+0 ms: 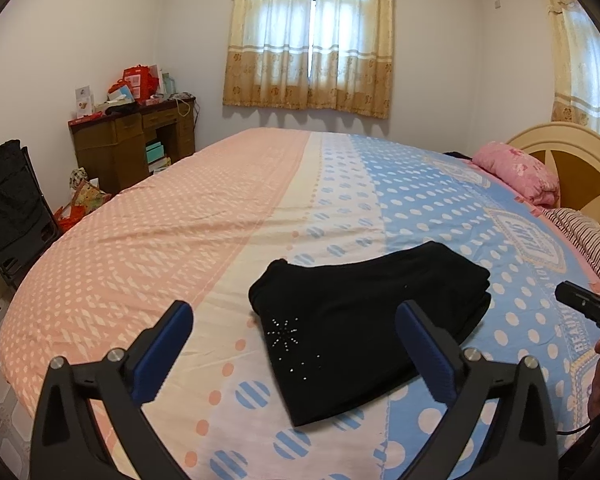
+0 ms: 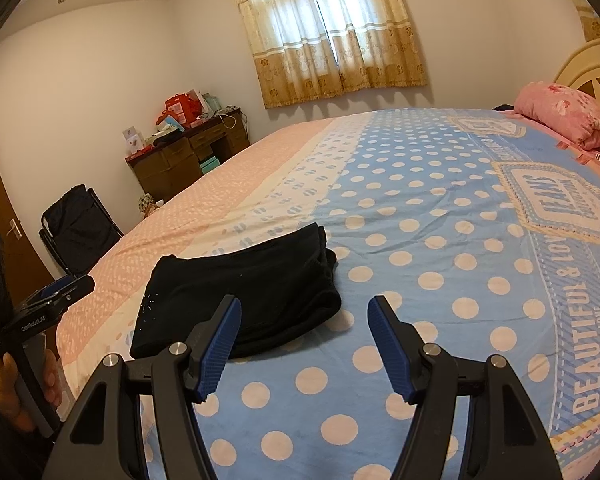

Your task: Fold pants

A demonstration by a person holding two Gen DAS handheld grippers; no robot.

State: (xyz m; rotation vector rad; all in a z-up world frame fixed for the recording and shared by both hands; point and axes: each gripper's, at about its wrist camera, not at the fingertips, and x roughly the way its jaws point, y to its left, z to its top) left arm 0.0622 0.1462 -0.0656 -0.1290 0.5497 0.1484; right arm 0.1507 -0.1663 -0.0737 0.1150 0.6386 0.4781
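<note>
The black pants point(image 1: 364, 320) lie folded into a compact stack on the bed, with a small rhinestone pattern at their near left corner. They also show in the right wrist view point(image 2: 244, 292). My left gripper point(image 1: 294, 316) is open and empty, held above the bed just in front of the pants. My right gripper point(image 2: 304, 312) is open and empty, held to the right of the pants over the blue dotted cover. The right gripper's body shows at the right edge of the left wrist view point(image 1: 588, 304). The left gripper shows at the left edge of the right wrist view point(image 2: 40, 304).
The bed cover point(image 1: 180, 232) is pink on the left and blue with white dots on the right. A pink pillow point(image 1: 520, 172) and headboard point(image 1: 580, 168) are at the far right. A wooden desk point(image 1: 136, 136) and a black chair point(image 1: 8, 204) stand beyond the bed's left side.
</note>
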